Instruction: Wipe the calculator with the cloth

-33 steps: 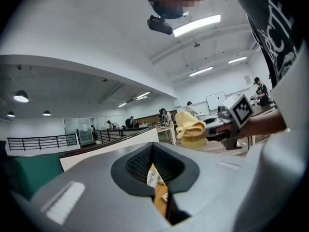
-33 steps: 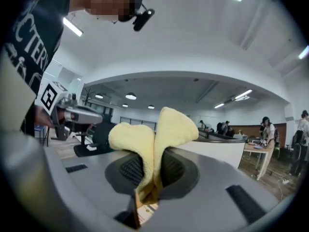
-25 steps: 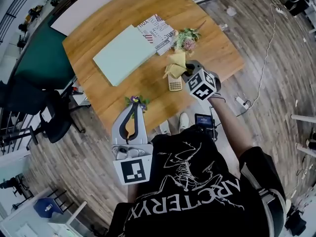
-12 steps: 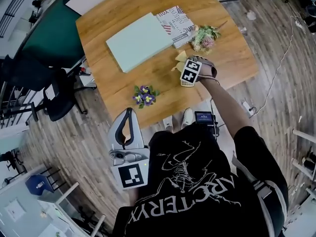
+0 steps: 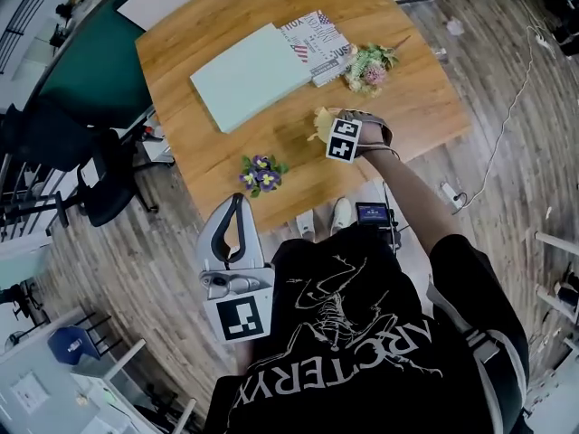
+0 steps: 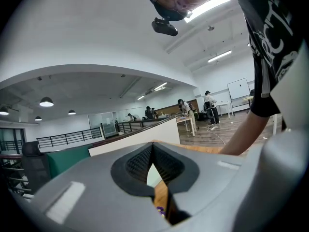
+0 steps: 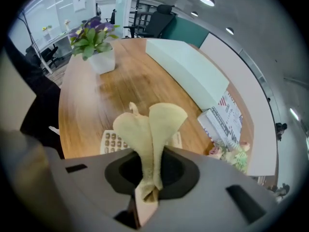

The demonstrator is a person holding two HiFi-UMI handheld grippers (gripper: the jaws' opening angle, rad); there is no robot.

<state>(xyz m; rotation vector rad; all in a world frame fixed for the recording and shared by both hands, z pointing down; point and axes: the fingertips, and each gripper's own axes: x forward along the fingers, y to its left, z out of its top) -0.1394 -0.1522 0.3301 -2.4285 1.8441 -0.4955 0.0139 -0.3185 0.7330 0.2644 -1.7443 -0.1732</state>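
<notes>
Change noted: a second ago the right tool point(image 5: 327, 127) stood at the near right of the calculator, which lay plain in the head view. It has since crossed onto it and now sits over it, carrying the cloth point(image 7: 152, 129) along. Judgement: the wiping pass is under way or just beginning.

Right tool: clamped on the yellow cloth, which fans up and forward from the jaws. Left tool point(image 6: 153, 151): jaws together, nothing between them, held off the near edge of the surface point(image 5: 226, 165), as before.

Location of the calculator point(image 7: 112, 141): on the surface directly beneath the cloth, well apart from the potted purple flowers point(image 5: 260, 172).

Not verifiable:
- The head view shows none of the calculator; the marker cube covers it.
- The right gripper view shows only some keys; the display is hidden.
- Whether cloth touches keys cannot be told.
</notes>
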